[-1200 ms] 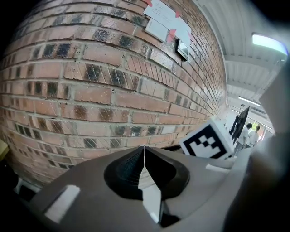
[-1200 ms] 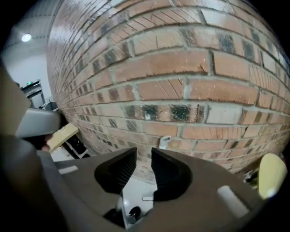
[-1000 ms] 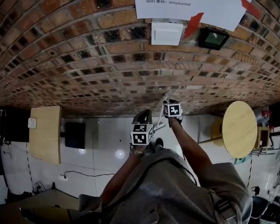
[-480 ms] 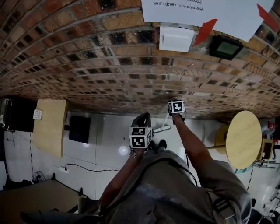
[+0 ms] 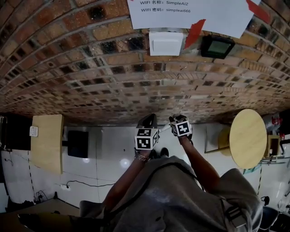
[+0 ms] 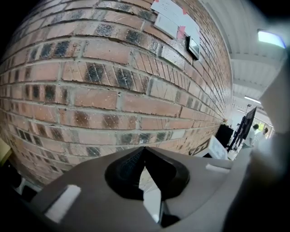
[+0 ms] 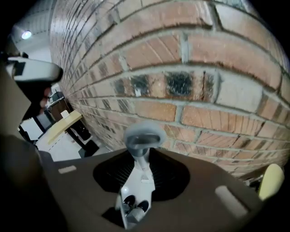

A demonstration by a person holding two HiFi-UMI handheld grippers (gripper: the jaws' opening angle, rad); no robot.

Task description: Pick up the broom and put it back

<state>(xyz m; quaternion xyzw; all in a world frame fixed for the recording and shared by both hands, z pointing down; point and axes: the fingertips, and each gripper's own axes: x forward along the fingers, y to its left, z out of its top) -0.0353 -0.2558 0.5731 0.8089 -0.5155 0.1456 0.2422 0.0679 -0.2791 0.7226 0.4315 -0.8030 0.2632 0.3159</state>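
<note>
The broom shows best in the right gripper view: a white handle [image 7: 141, 179] that ends in a grey hanging loop [image 7: 144, 136], held up close to the brick wall [image 7: 181, 90]. My right gripper [image 7: 144, 156] is shut on that handle just below the loop. From the head view only a white sliver of the broom [image 5: 164, 129] shows between the two marker cubes. My left gripper [image 6: 144, 150] is shut, its tips meeting in front of the wall. A white piece sits low between its jaws; I cannot tell what it is. Both grippers [image 5: 147, 120] [image 5: 176, 120] point at the foot of the wall.
The brick wall [image 5: 90, 77] carries a paper notice [image 5: 190, 11], a white switch box [image 5: 166, 43] and a small black device [image 5: 218, 46]. A round wooden table [image 5: 247, 136] stands right, a rectangular one [image 5: 46, 142] and a black box [image 5: 78, 142] left. A cable [image 5: 86, 183] lies on the white floor.
My right gripper, which reached higher towards the wall half a second ago, has come back down beside the left one with the broom. The left gripper has barely shifted.
</note>
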